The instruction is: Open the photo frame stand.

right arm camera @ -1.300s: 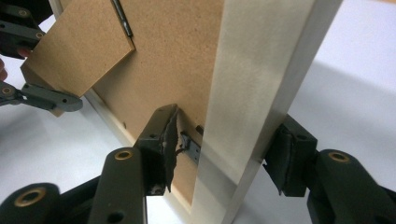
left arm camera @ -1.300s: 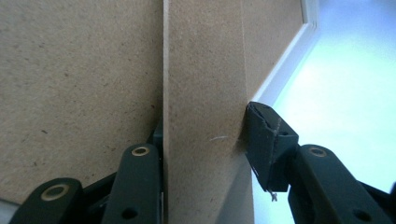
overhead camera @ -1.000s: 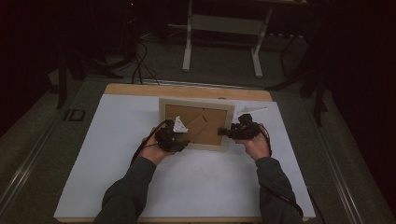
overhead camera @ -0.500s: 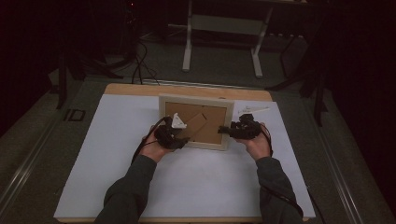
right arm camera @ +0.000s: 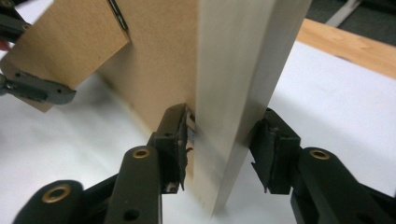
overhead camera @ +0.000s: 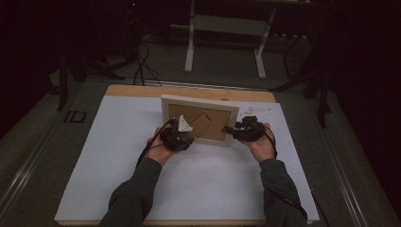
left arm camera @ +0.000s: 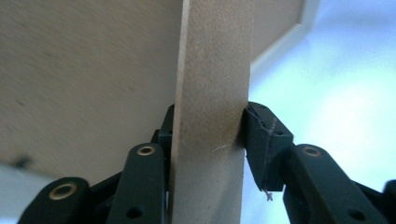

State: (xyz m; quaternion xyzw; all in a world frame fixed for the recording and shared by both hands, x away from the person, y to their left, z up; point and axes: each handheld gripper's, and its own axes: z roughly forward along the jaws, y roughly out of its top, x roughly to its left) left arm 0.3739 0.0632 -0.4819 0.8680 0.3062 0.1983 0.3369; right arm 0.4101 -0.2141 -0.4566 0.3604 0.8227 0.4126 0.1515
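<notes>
Picture frame (overhead camera: 198, 119) stands upright mid-table, back facing person; L gripper (left arm camera: 210, 135) clamps its fold-out stand (left arm camera: 212, 93), R gripper (right arm camera: 219, 140) clamps frame's right edge; white sheet (overhead camera: 198, 179) open in front; frame's front hidden

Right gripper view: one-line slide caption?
Right gripper clamps the picture frame by its pale edge while the left gripper pinches the back stand.

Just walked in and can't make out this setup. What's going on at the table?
A person is handling a picture frame with a gripper in each hand, its brown back facing them on the white table cover. The left gripper is clamped on the easel stand that folds out from the back. The right gripper grips the frame's pale wooden edge, holding the frame upright.
</notes>
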